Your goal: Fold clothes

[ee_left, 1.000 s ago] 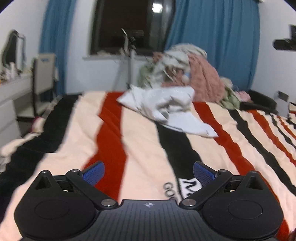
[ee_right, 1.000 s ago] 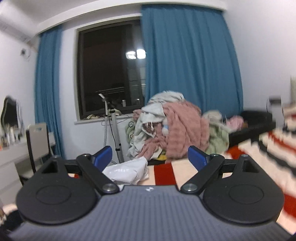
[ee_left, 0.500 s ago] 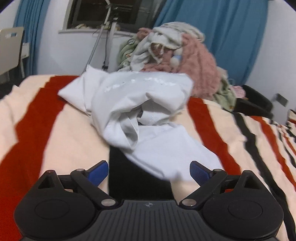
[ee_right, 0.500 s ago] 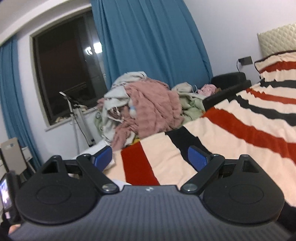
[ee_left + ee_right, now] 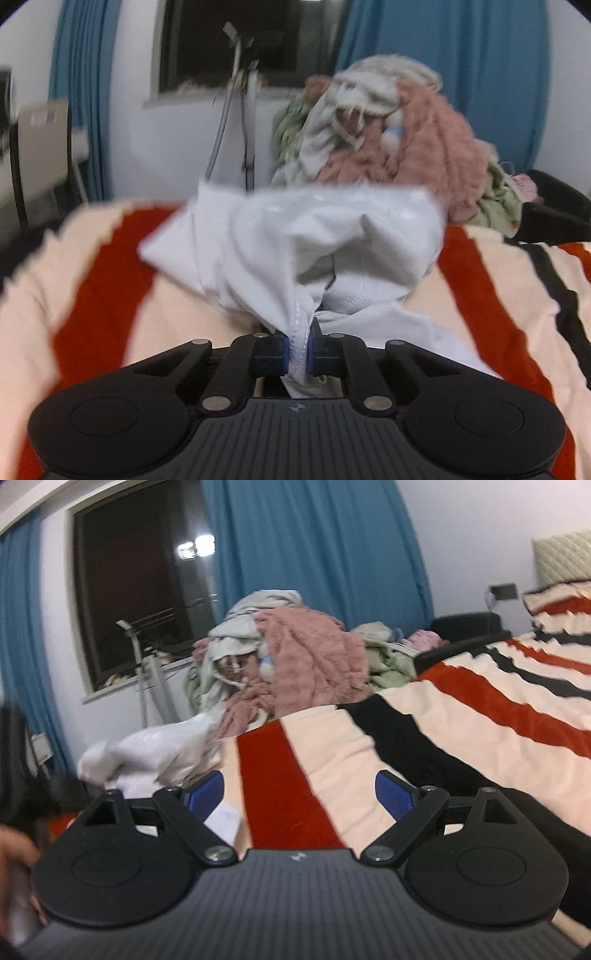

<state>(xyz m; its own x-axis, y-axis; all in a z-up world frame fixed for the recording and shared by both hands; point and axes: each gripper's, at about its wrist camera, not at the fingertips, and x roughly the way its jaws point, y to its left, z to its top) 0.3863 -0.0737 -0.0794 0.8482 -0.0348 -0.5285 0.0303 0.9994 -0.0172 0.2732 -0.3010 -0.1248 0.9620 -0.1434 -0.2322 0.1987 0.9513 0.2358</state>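
The left tool (image 5: 298,350) is clamped on a stitched hem of the white garment (image 5: 317,251), the cloth pinched between its blue pads (image 5: 283,350) and bunched into a narrow twist that fans out above them. The right tool (image 5: 300,793) stands wide with nothing between its blue pads (image 5: 205,792), hovering over the bed; the garment (image 5: 155,751) shows beyond its left finger.

The garment is a crumpled white heap of thin, smooth fabric with soft folds, a ribbed band visible in the hollow under its raised upper fold. It lies on the striped blanket (image 5: 110,288) near the far edge of the bed, with one flat flap trailing to the right of the left tool. Much of it is motion-blurred.

The blanket is plush, in cream, red and black stripes, and it stretches broad and flat to the right of the garment in the right wrist view (image 5: 461,716). Past the bed's far edge rises a pile of clothes (image 5: 399,122), with a fuzzy pink piece, pale cream cloth and green fabric heaped together. Behind it hang blue curtains (image 5: 461,74) either side of a dark window (image 5: 229,40), with a thin metal stand (image 5: 247,110) in front of the wall. A quilted headboard (image 5: 561,554) shows at the far right.
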